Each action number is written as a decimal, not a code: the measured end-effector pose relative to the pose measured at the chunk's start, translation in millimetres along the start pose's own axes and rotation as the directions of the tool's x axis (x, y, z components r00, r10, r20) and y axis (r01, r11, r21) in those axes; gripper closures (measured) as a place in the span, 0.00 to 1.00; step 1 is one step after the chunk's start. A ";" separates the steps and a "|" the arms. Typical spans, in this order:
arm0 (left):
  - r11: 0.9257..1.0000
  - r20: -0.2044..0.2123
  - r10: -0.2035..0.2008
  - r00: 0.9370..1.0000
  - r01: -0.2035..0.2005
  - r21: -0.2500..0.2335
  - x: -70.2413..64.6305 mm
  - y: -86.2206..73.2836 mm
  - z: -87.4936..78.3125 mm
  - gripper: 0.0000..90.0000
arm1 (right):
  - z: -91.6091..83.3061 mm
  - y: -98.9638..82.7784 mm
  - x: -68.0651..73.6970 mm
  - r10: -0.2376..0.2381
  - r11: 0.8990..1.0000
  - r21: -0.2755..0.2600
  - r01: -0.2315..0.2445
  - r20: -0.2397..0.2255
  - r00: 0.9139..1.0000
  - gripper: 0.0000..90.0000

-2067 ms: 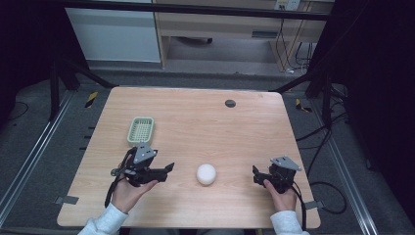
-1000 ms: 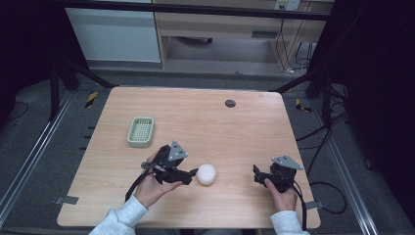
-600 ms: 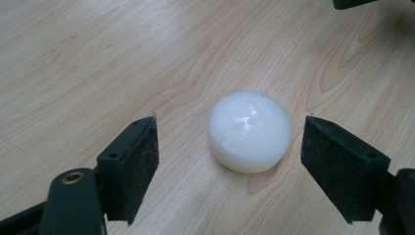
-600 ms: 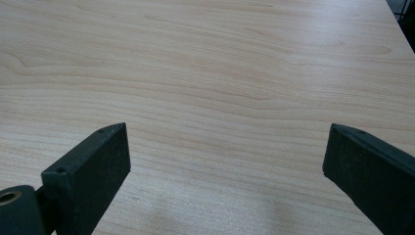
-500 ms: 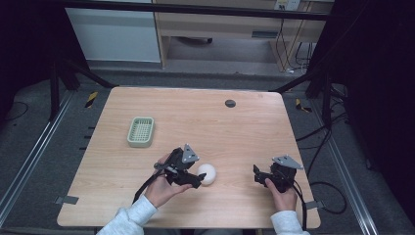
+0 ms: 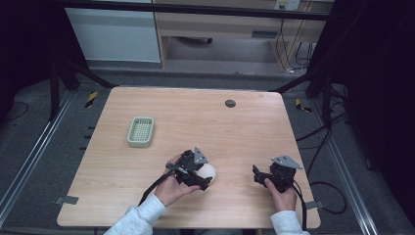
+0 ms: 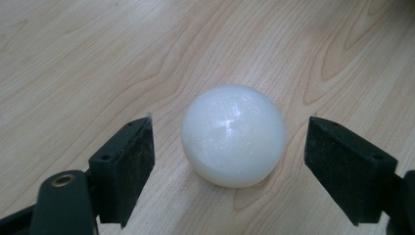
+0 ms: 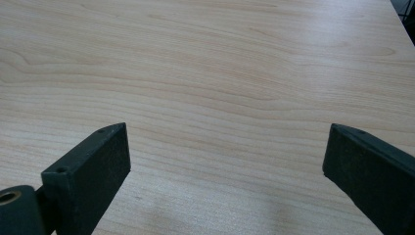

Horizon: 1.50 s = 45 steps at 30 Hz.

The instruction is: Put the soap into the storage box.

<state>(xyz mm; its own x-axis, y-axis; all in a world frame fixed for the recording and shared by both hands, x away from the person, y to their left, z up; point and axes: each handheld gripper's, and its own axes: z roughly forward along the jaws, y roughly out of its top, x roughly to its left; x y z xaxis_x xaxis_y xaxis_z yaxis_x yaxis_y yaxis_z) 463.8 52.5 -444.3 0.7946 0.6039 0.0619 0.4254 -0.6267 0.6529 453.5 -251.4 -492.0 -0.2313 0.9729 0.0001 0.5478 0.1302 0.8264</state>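
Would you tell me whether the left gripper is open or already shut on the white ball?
Open. The left gripper has its jaws on either side of the white ball, with bare table visible in both gaps.

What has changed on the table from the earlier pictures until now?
The left gripper moved right, away from the green basket, to the white ball. Its open jaws now stand on either side of the ball, with gaps showing, so nothing is gripped yet. The ball, the basket and the right gripper, open over bare table, stayed where they were.
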 end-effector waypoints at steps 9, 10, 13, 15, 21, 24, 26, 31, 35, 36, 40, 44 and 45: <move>0.999 0.002 0.012 1.000 -0.012 0.038 -2.0 0.2 10.6 0.20 | 0.3 0.1 1.1 -0.003 1.000 0.003 0.003 -0.006 1.000 0.04; 0.999 0.000 0.013 1.000 -0.013 0.048 -2.6 0.3 13.0 0.20 | 0.5 0.0 1.0 -0.008 1.000 0.005 0.008 -0.006 1.000 0.04; 0.999 0.000 0.001 1.000 -0.001 0.048 -2.0 0.4 16.5 0.21 | 0.6 0.1 1.0 -0.009 1.000 0.005 0.009 -0.004 1.000 0.04; 0.998 -0.002 0.003 1.000 -0.003 0.056 -1.3 0.4 17.9 0.21 | 0.5 0.1 1.1 -0.007 1.000 0.004 0.007 -0.005 1.000 0.04; 0.997 0.001 0.001 1.000 -0.001 0.071 -0.8 0.3 23.8 0.21 | 0.5 0.2 1.3 -0.008 1.000 0.003 0.008 -0.004 1.000 0.04; 0.997 0.002 -0.002 1.000 0.001 0.075 -1.8 0.0 27.8 0.21 | 0.6 0.1 1.2 -0.010 1.000 0.004 0.010 -0.005 1.000 0.05; 0.996 -0.002 0.002 1.000 -0.002 0.085 -1.3 0.1 29.4 0.21 | 0.6 0.1 1.3 -0.010 1.000 0.004 0.010 -0.005 1.000 0.04; 0.996 0.007 -0.011 1.000 0.010 0.091 0.4 0.0 33.1 0.22 | 0.9 0.1 1.4 -0.011 1.000 0.003 0.011 -0.006 1.000 0.05; 0.995 0.011 -0.013 1.000 0.012 0.099 -0.1 -0.1 37.0 0.22 | 1.1 0.2 1.7 -0.012 1.000 0.002 0.012 -0.008 1.000 0.04; 0.995 0.011 -0.012 1.000 0.011 0.102 0.0 -0.1 37.8 0.23 | 0.9 0.2 2.0 -0.010 1.000 0.003 0.010 -0.008 1.000 0.04; 0.995 0.015 -0.018 1.000 0.016 0.103 -0.3 -0.1 39.6 0.23 | 0.9 0.2 2.0 -0.012 1.000 0.002 0.012 -0.008 1.000 0.04; 0.994 0.015 -0.014 1.000 0.012 0.105 -0.9 -0.1 41.6 0.25 | 1.0 0.3 2.1 -0.013 1.000 0.003 0.013 -0.007 1.000 0.04; 0.994 0.015 -0.014 1.000 0.012 0.105 -0.9 -0.1 41.6 0.25 | 1.0 0.3 2.1 -0.013 1.000 0.003 0.013 -0.007 1.000 0.04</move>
<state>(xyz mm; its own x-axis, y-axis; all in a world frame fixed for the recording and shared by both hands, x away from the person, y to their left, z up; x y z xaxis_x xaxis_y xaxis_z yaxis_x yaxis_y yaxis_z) 481.0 31.5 -475.9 0.7949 0.6053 0.0416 0.4784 -0.6675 0.5706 454.0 -249.1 -492.3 -0.2442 0.9697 -0.0068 0.5471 0.1436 0.8246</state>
